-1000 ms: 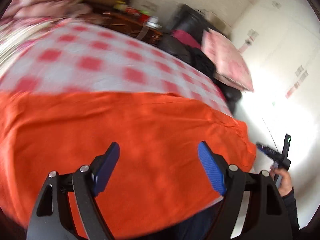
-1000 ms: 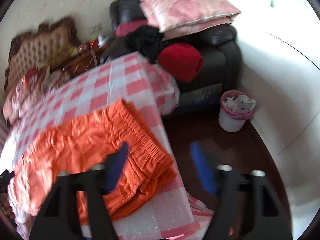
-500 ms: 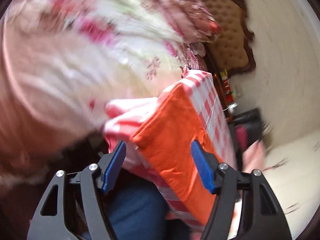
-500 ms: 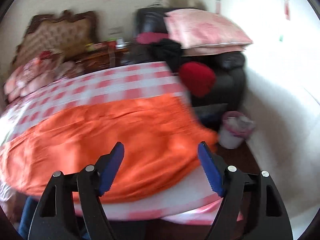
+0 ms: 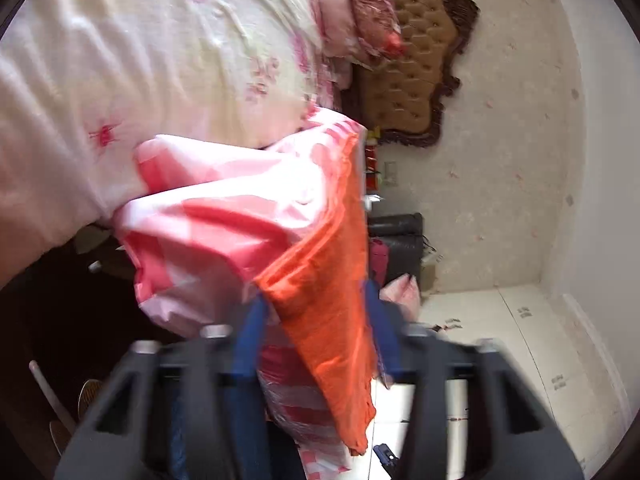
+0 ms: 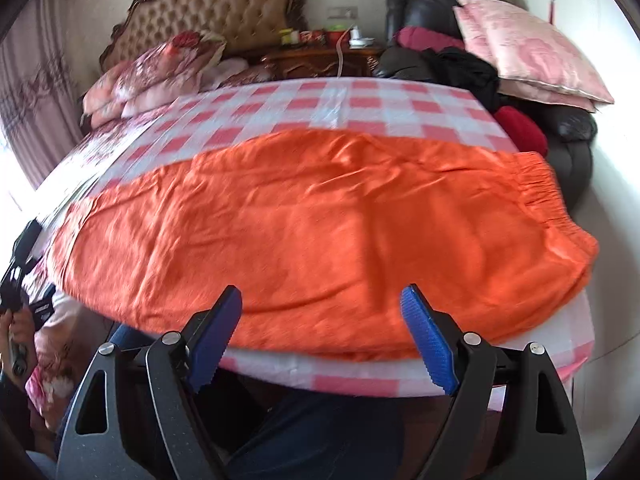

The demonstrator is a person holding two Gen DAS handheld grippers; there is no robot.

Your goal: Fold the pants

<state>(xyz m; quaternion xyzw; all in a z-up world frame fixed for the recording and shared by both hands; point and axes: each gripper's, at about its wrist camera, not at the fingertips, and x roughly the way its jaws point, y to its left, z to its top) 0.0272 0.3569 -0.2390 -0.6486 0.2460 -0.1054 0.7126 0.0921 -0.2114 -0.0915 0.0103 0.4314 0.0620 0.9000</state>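
Orange pants [image 6: 320,220] lie lengthwise across, waistband apparently right.

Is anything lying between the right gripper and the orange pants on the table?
Nothing visible does. The right gripper hangs open above the near edge of the orange pants, spread on the checked tablecloth, with no object in the gap or on the fabric.

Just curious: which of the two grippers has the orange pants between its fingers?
The left gripper, closing around the orange pants' end; the right gripper hovers open, empty.
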